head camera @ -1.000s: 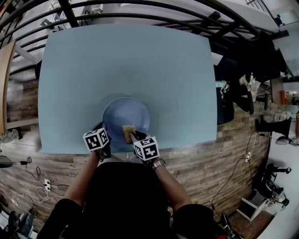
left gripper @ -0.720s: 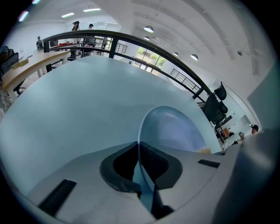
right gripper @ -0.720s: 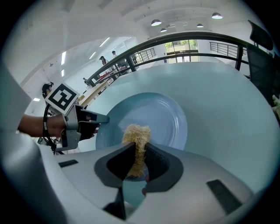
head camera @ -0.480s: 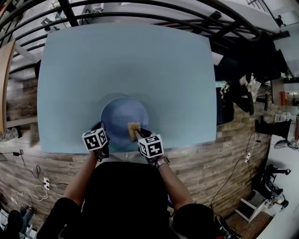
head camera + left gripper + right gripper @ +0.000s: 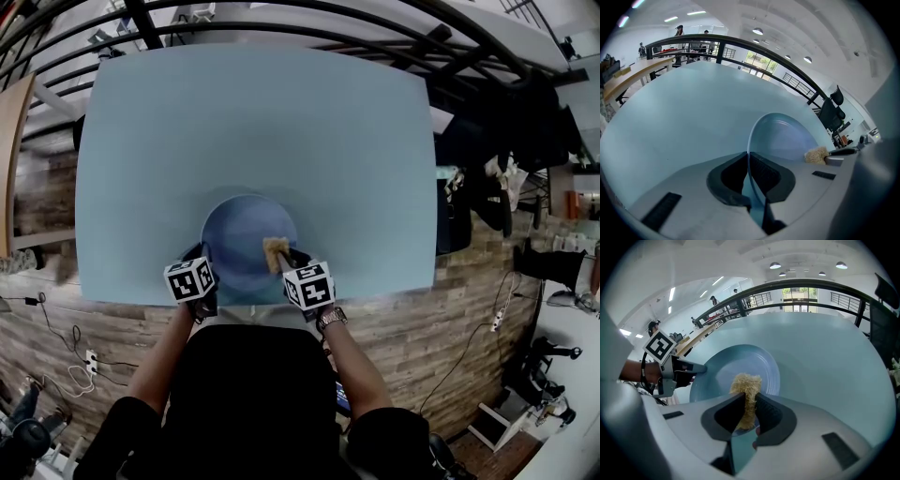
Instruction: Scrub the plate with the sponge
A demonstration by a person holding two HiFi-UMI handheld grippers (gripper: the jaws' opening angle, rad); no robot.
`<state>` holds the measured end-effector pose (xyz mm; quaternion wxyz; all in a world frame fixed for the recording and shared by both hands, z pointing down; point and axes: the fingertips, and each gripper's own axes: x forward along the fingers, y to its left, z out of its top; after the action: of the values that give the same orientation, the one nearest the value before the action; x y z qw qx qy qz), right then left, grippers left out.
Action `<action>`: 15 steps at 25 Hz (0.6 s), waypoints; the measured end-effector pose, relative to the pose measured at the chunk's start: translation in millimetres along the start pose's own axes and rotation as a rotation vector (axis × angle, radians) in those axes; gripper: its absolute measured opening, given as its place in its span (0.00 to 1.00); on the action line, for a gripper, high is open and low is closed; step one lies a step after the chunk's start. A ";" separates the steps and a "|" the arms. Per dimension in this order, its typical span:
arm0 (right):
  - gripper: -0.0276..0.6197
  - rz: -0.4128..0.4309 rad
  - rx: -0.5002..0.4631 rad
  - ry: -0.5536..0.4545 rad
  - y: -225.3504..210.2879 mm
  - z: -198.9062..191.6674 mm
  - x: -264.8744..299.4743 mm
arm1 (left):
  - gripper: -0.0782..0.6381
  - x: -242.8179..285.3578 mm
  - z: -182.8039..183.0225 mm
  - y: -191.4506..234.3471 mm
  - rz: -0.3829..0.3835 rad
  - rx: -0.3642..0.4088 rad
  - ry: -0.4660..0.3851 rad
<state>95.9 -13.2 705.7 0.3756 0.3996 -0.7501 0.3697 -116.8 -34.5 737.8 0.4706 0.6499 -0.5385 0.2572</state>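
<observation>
The round pale-blue plate (image 5: 246, 225) lies flat on the light blue table (image 5: 253, 122), close to its near edge. The left tongs (image 5: 749, 171) are closed on the plate's near-left rim, and the thin edge runs straight between the two dark pads. The right tongs (image 5: 747, 411) are clamped on the tan, coarse-fibred sponge (image 5: 746, 387). Its free end pokes out past the tips over the right side of the plate's well, touching it or very nearly. No view settles which.

The plate looks rigid and smooth, so it would probably skate on this slick table under a sideways scrub. The pinch on the raised rim is likely what steadies it, and that is the sensible place to hold — seated deep in the pads, without levering, since the rim could chip. The sponge looks light, soft and springy. It will likely flex under pressure, so a hold nearer its working end should press more firmly.
</observation>
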 end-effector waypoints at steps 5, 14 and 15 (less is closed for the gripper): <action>0.14 -0.013 -0.010 -0.006 -12.0 7.3 -1.0 | 0.12 -1.7 -1.1 -0.5 0.010 0.002 0.000; 0.14 -0.032 -0.016 -0.021 -27.3 22.5 4.0 | 0.12 -1.3 -3.6 0.3 0.026 0.002 -0.007; 0.14 -0.036 -0.017 -0.022 -28.9 24.3 4.8 | 0.12 -1.0 -3.8 0.0 0.029 0.002 -0.007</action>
<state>112.8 -47.2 706.3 0.3773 0.4140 -0.7499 0.3520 -116.5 -30.7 738.5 0.4645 0.6433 -0.5492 0.2622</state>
